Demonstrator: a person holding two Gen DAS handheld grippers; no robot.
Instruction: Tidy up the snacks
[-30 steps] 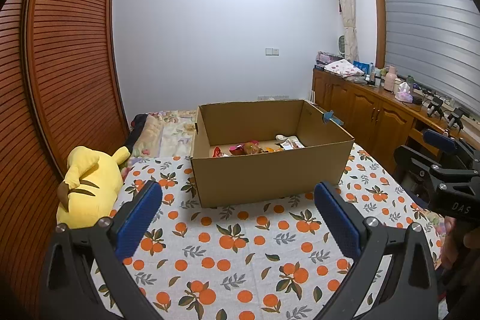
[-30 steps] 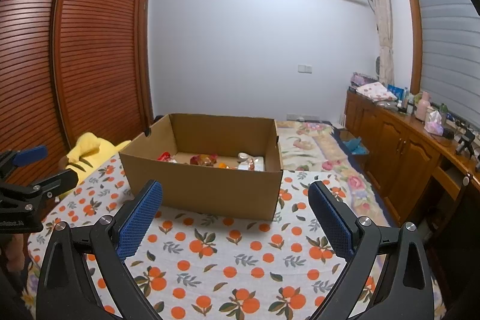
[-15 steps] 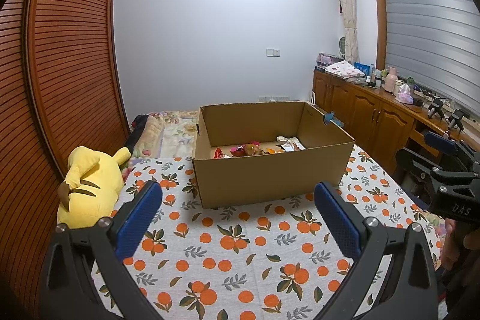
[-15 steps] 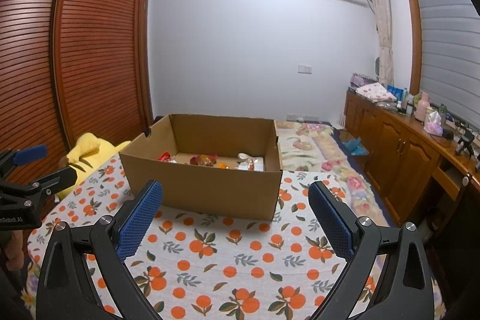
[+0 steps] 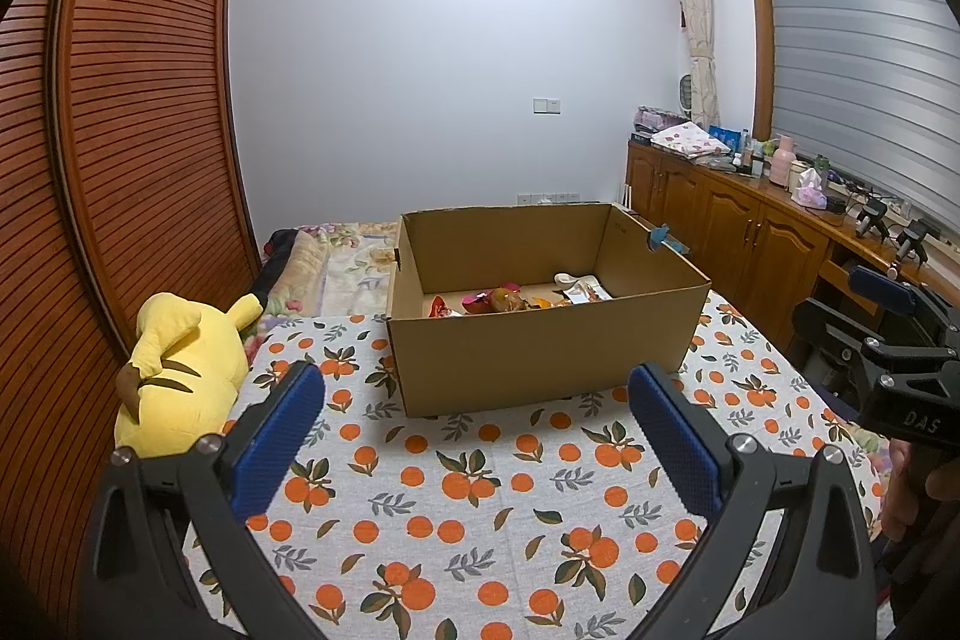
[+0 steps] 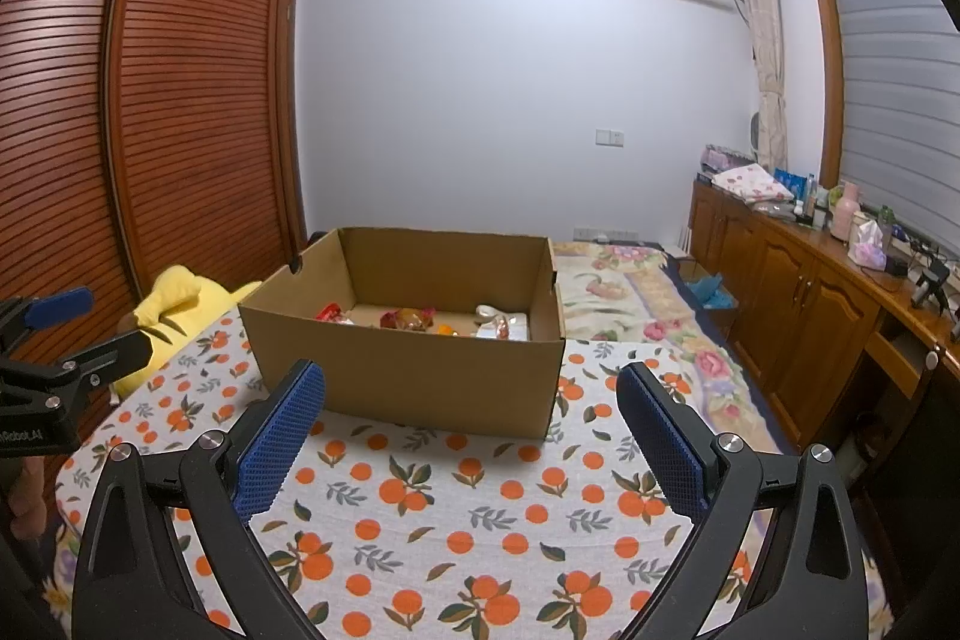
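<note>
Both claws hang spread and empty above the orange-print cloth, the left claw [image 5: 477, 436] and the right claw [image 6: 471, 430] each aimed straight at the cardboard box [image 5: 540, 358] ahead. Snacks [image 5: 510, 299] lie in a loose row on the floor of the open box, wrapped pieces in red, brown, orange and white, too small to tell apart further. That row runs side to side across both views, along the box's long axis, and sits beyond the near wall, so any reach would likely have to go forward and over the rim before dropping in. From the left wrist camera the box stands slightly right of centre; from the right wrist camera [image 6: 408, 370] it stands slightly left, placing it between the two claws, with neither plainly nearer. White-wrapped pieces at the row's right end look handier for the right claw, red ones at the left end for the left. No snacks show on the cloth-covered table [image 5: 456, 526]. A yellow plush toy [image 5: 180, 370] rests at the table's left edge, well apart from the box.
</note>
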